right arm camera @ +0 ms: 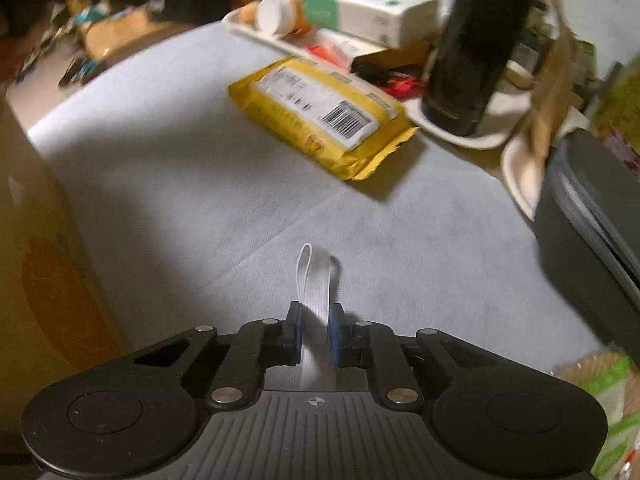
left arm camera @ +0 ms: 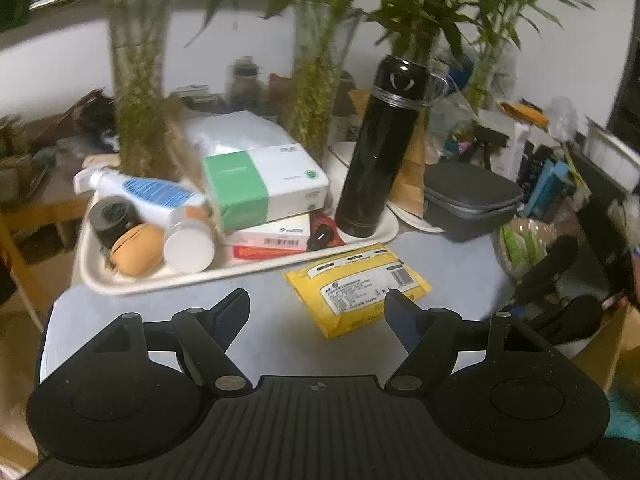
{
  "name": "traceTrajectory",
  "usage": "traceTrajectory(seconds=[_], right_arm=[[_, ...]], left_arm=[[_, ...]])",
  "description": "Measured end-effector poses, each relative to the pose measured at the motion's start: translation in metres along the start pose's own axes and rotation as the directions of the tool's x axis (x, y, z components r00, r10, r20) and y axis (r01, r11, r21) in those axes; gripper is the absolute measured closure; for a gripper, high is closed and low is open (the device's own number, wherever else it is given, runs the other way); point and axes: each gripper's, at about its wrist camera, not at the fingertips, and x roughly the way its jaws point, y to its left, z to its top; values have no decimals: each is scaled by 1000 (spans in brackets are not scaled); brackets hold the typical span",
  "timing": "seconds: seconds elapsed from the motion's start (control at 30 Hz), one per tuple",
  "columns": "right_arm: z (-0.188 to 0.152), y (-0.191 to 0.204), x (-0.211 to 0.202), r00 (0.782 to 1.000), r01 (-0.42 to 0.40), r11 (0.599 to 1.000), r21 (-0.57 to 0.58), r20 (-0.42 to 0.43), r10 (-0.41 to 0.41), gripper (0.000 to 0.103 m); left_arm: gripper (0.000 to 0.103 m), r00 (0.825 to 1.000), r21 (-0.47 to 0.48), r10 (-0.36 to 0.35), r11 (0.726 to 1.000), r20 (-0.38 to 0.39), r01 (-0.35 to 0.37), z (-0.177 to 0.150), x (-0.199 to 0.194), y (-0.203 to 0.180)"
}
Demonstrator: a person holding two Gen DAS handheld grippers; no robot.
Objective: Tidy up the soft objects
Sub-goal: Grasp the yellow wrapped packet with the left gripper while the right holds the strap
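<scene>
The yellow soft pack (left arm camera: 358,288) is lying flat on the worktop (right arm camera: 240,200), just in front of the cream tray (left arm camera: 96,276). Your right gripper (right arm camera: 316,330) is pinching a white folded strip (right arm camera: 316,280) between its fingers. Your left gripper (left arm camera: 318,312) is hovering with fingers spread, grasping nothing.

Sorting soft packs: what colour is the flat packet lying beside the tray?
Yellow packet, white barcode label; right wrist view.

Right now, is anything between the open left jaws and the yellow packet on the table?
Nothing visible. The left gripper is open, with only bare pale blue tablecloth before the yellow plastic packet, just ahead and slightly right.
</scene>
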Motion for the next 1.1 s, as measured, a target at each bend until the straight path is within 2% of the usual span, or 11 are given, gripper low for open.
traceTrajectory(seconds=[0.2, 0.27, 0.3, 0.43, 0.57, 0.7, 0.87, 0.93, 1.1], right_arm=[[6, -7, -46, 993, 65, 988, 140, 91, -78, 87], [7, -6, -57, 989, 68, 982, 174, 115, -89, 87], [7, -5, -62, 988, 63, 980, 188, 128, -88, 87], [7, -3, -74, 981, 70, 972, 226, 159, -108, 87], [8, -3, -83, 975, 58, 966, 254, 194, -109, 87], [10, -3, -84, 971, 61, 965, 255, 210, -117, 87], [9, -5, -84, 969, 54, 964, 259, 219, -113, 87], [9, -4, -84, 969, 45, 965, 259, 223, -105, 87], [10, -2, -81, 971, 34, 966, 257, 219, -93, 87]], left_arm=[[29, 999, 99, -36, 994, 6, 35, 5, 25, -3], [23, 999, 139, -52, 989, -8, 53, 9, 36, -7], [19, 998, 164, -60, 985, -13, 61, 11, 42, -10], [16, 997, 265, -71, 961, -33, 77, 17, 69, -23], [11, 992, 318, -101, 940, -78, 121, 22, 100, -31], [10, 978, 371, -152, 908, -144, 196, 20, 130, -36], [10, 961, 382, -158, 893, -227, 238, 19, 157, -33], [10, 947, 356, -180, 894, -267, 271, 22, 165, -30], [8, 924, 393, -187, 863, -333, 317, 21, 178, -36]])
